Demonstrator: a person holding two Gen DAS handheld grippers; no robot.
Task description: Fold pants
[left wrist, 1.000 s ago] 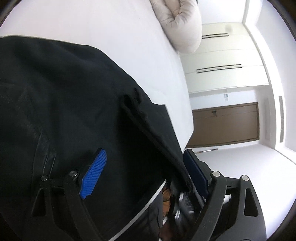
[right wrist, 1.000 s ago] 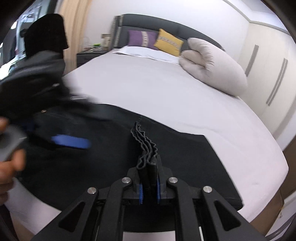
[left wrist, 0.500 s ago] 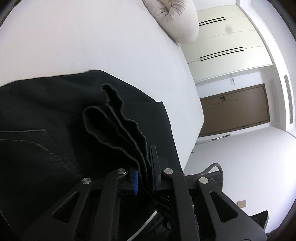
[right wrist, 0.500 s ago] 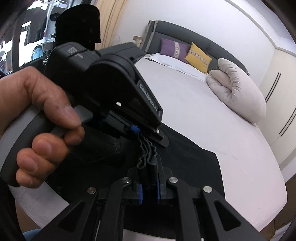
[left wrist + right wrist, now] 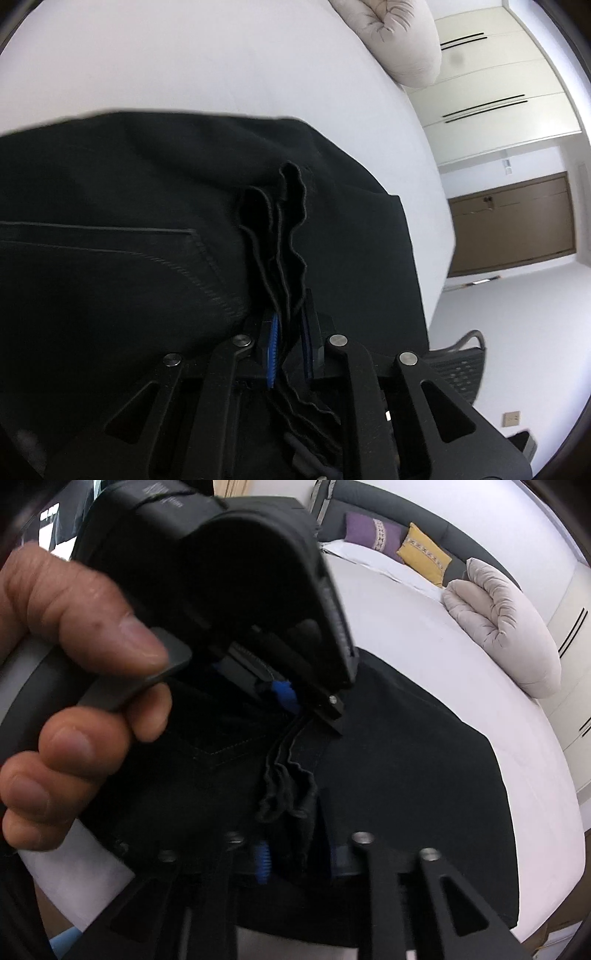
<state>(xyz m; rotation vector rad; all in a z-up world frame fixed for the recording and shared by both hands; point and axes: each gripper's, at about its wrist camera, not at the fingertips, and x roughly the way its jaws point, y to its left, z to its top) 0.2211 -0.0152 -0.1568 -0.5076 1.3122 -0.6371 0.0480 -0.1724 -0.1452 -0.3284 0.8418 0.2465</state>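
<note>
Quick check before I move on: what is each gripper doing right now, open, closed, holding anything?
Left gripper: closed on a bunched edge of the black pants.
Right gripper: partly open, jaws either side of the same bunched edge; grip cannot be told.

Pants: matt black stitched cloth. Bed sheet: smooth white cloth.

black pants | white bed | blue gripper pads | purple cushion, patterned band | yellow cushion, patterned band | beige duvet roll | brown door
</note>
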